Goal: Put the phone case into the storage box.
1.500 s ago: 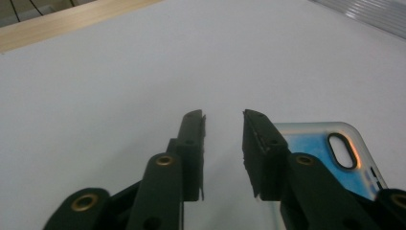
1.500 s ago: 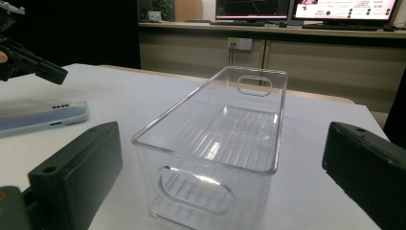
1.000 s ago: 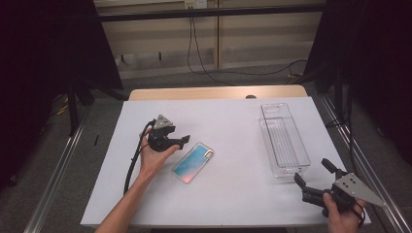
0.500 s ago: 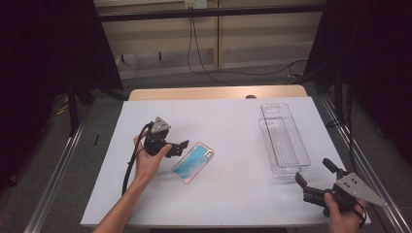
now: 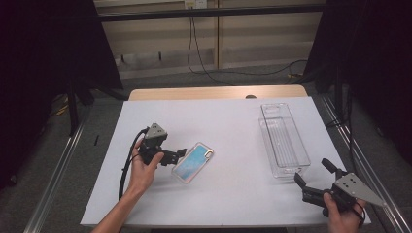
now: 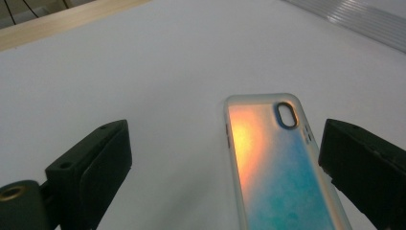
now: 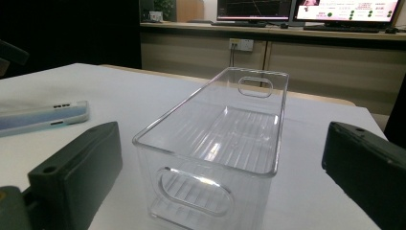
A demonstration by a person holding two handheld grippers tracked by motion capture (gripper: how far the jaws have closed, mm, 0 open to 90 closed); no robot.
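**Blue-and-orange phone case lies free as the left claw spreads and backs off**

Blue fading to orange, the phone case point(image 5: 193, 161) lies flat on the white desk point(image 5: 228, 126), left of centre, its camera cut-out at the far end. In the left gripper view the case point(image 6: 273, 167) sits ahead of the 2 black jaws, nearer one jaw than the other, with bare desk showing on both sides, so nothing presses on it.

Compared with the earlier frames, the left claw point(image 5: 178, 154) has just been opening: its jaws now stand wide apart and no thing is between the pads. The left hand point(image 5: 143, 167) has also drawn a little away from the case, toward the desk's left side, while the case itself has kept its place and angle.

At the near right corner the right claw point(image 5: 313, 180) is likewise spread wide and holds nothing; it has not shifted. It points at the clear plastic bin point(image 5: 283, 141), which stands empty along the right side, well apart from the case.
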